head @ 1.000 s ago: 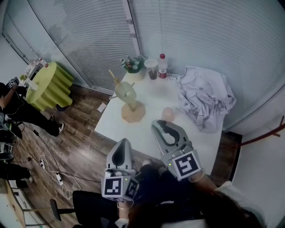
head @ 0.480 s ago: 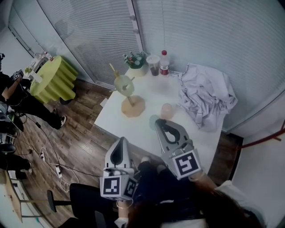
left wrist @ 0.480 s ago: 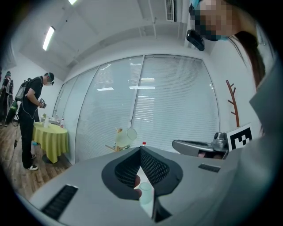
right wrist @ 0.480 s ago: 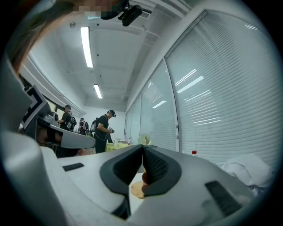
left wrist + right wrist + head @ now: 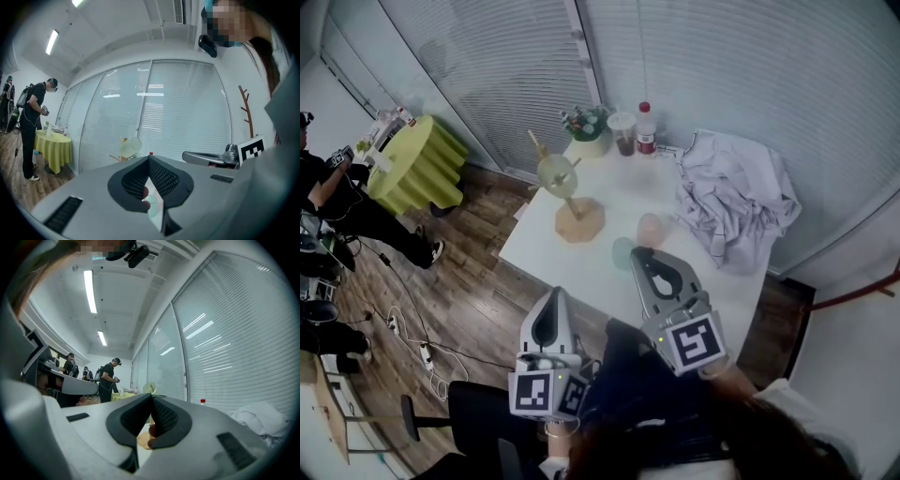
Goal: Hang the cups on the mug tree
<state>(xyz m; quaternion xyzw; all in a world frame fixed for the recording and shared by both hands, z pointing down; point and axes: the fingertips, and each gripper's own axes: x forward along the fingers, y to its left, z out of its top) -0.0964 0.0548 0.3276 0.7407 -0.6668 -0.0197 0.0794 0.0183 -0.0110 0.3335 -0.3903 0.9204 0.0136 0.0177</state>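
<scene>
Blinds [image 5: 516, 66] cover the glass walls behind everything, and wooden floor [image 5: 459, 281] spreads to the left with cables lying on it. A white table [image 5: 581, 267] stands in the corner against those walls. A crumpled heap of pale cloth [image 5: 736, 197] takes up its right side. Away on the floor at the left is a round table under a yellow-green cover [image 5: 417, 169], with a person in dark clothes [image 5: 337, 211] beside it.

The right gripper [image 5: 638, 254] reaches over the near edge of the white table, pointing level, its jaws pressed together at the tips with nothing between them. The left gripper [image 5: 553, 293] hangs off the table's near left edge above the floor; its jaws also meet at the tips and hold nothing.

The wooden mug tree [image 5: 578, 223] stands on the table's left half, and one pale green cup [image 5: 556, 174] hangs from a peg on it. A pink cup [image 5: 650, 230] sits on the table to the right of the tree's base. A light green cup [image 5: 622, 251] stands just beside the right gripper's tip, on its left; whether they touch cannot be made out.

At the far edge stand a potted plant [image 5: 586, 128], a clear cup with a dark drink [image 5: 622, 136] and a red-capped bottle [image 5: 646, 129], close together.
</scene>
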